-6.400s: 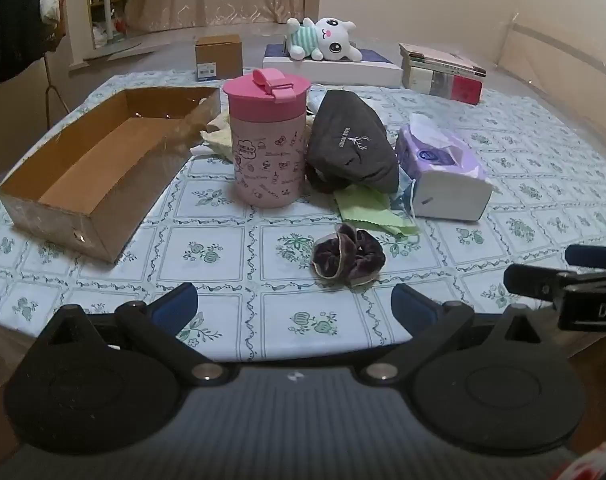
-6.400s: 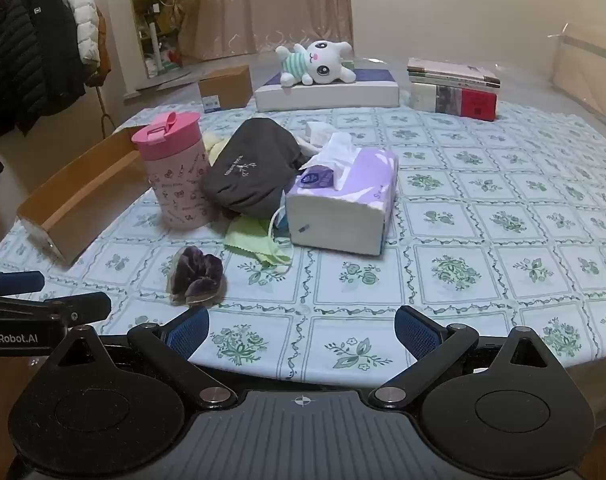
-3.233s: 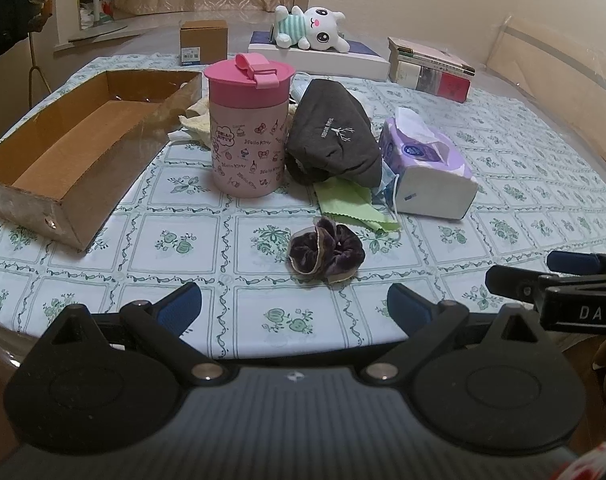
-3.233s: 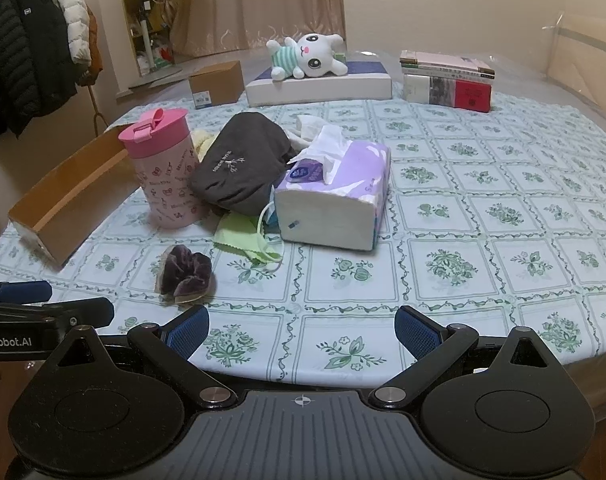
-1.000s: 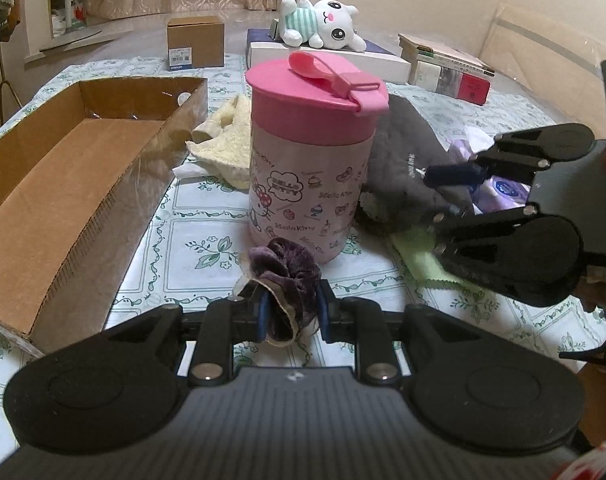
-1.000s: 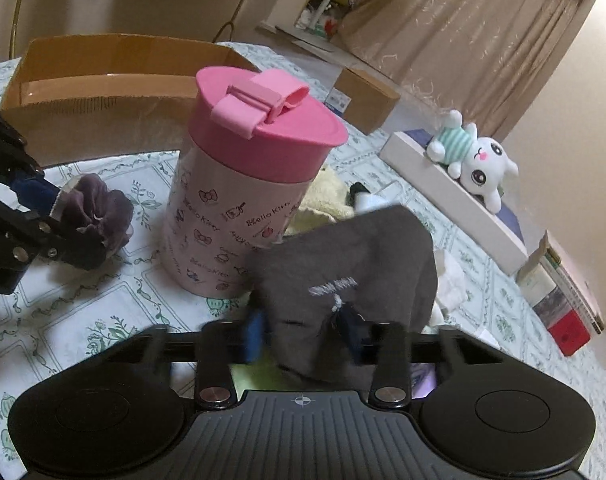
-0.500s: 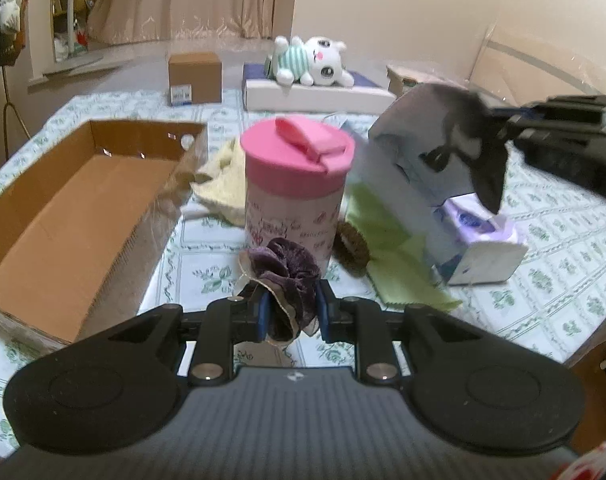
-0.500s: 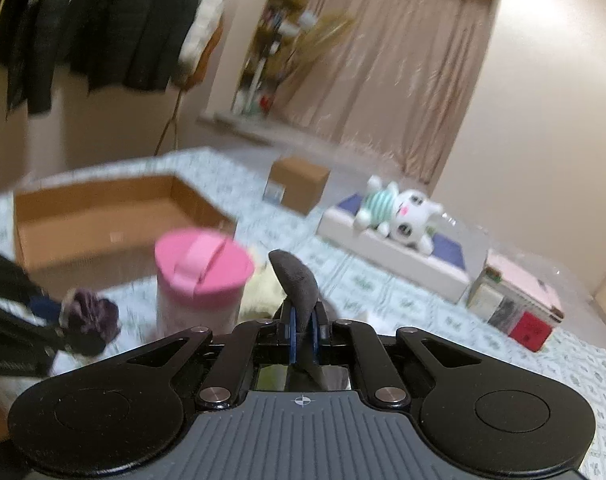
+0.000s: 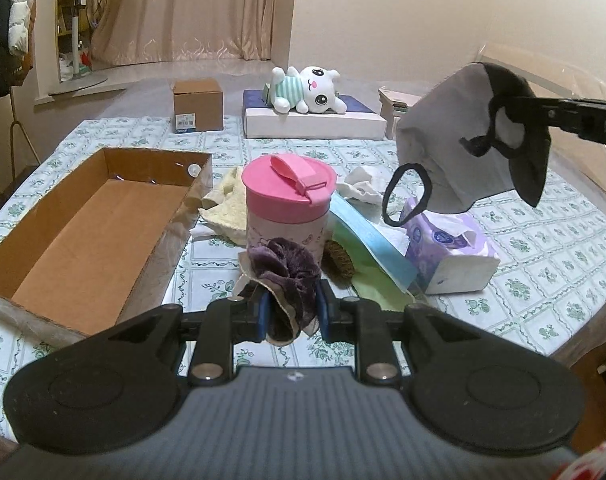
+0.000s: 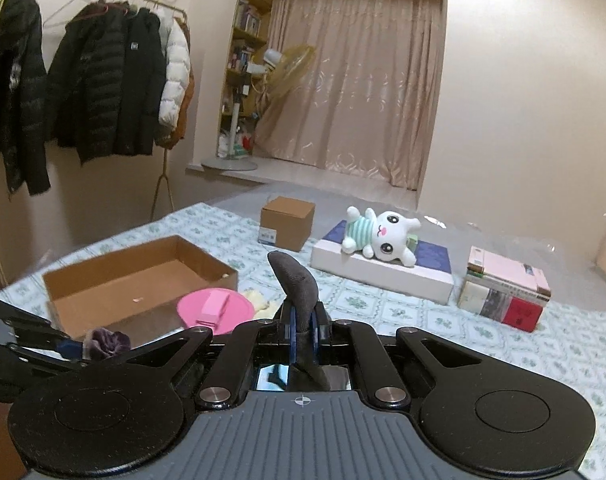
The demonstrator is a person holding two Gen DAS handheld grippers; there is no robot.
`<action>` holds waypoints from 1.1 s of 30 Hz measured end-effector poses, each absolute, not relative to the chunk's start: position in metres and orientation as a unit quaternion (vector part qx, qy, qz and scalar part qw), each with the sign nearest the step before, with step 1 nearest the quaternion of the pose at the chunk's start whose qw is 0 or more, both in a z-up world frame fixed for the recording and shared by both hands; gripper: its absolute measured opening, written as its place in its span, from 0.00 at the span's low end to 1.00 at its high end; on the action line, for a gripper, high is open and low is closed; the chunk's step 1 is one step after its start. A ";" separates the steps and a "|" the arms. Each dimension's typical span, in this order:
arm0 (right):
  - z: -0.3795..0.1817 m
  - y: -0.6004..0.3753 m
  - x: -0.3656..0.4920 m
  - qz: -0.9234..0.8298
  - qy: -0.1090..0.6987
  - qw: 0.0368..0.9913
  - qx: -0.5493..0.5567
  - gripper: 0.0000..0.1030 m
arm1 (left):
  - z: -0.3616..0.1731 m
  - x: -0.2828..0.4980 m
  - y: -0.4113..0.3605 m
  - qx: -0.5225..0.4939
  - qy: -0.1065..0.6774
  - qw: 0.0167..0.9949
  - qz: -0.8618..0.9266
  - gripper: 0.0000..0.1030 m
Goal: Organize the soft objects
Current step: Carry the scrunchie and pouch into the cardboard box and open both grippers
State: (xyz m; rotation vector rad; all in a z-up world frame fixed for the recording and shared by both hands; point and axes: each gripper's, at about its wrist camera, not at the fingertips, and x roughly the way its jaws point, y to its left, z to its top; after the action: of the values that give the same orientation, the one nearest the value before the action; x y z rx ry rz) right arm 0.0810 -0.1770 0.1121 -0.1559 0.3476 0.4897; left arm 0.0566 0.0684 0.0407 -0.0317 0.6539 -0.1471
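My left gripper (image 9: 291, 312) is shut on a purple velvet scrunchie (image 9: 285, 276), held above the table in front of the pink cup (image 9: 287, 200). It also shows in the right wrist view (image 10: 105, 342). My right gripper (image 10: 301, 330) is shut on a dark grey face mask (image 10: 299, 292), lifted high over the table. In the left wrist view the mask (image 9: 467, 152) hangs from the right gripper (image 9: 499, 116) above the tissue pack (image 9: 447, 248), ear loop dangling. The open cardboard box (image 9: 83, 232) lies at the left.
On the floral tablecloth lie a cream cloth (image 9: 227, 208), a blue mask (image 9: 375, 248), a green cloth (image 9: 379, 284), a brown scrunchie (image 9: 339, 260) and white fabric (image 9: 363, 188). At the back are a small carton (image 9: 198, 106), a plush bunny (image 9: 307, 90) on a white box, and books (image 10: 503, 292).
My right gripper has kept the grey mask raised above the tissue pack and steadied it. My left gripper holds the scrunchie a little higher and further back from the cup.
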 end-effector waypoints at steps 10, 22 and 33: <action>0.149 -0.159 0.067 0.294 0.144 0.944 -0.042 0.07 | 0.059 0.048 0.103 -0.013 0.312 0.948 -0.066 0.20; 0.144 -0.030 0.117 0.408 0.141 0.901 -0.026 0.07 | 0.064 0.072 0.205 -0.001 0.322 0.947 0.008 0.20; 0.057 0.073 0.187 0.418 0.189 0.886 -0.072 0.07 | 0.029 0.132 0.270 0.006 0.353 0.935 0.027 0.21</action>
State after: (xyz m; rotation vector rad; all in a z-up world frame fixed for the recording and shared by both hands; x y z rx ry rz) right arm 0.1867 0.0733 0.0570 -0.1488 0.3928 0.8702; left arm 0.1316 0.2695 0.0285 0.0117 0.7226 0.0555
